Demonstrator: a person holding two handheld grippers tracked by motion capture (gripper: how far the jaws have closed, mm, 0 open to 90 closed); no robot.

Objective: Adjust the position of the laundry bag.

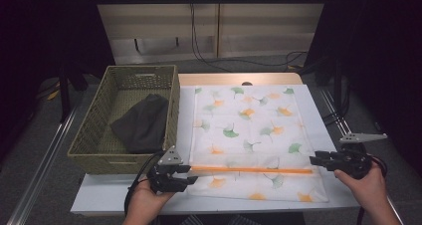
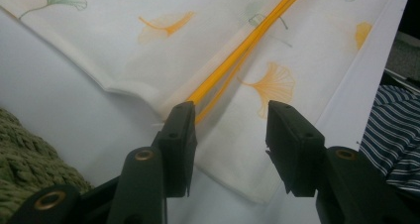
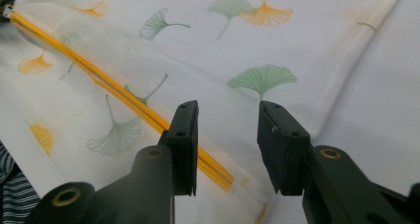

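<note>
A white cloth (image 1: 249,120) printed with green and orange ginkgo leaves lies flat on the table. Its near part is folded over, with an orange strip (image 1: 249,169) running left to right along the fold. My left gripper (image 1: 191,174) sits at the strip's left end, jaws apart. In the left gripper view the left gripper (image 2: 230,110) stands open just above the cloth's corner (image 2: 148,60), beside the orange strip (image 2: 237,55). My right gripper (image 1: 313,160) is at the strip's right end. The right gripper (image 3: 228,110) is open over the cloth (image 3: 297,35), with the strip (image 3: 99,78) passing under its left jaw.
A green woven basket (image 1: 89,130) stands at the table's left and holds a dark folded cloth (image 1: 142,123). The white table (image 1: 99,190) shows bare in front of the basket. The basket's corner (image 2: 25,154) lies close to my left gripper. Cables trail on the floor behind.
</note>
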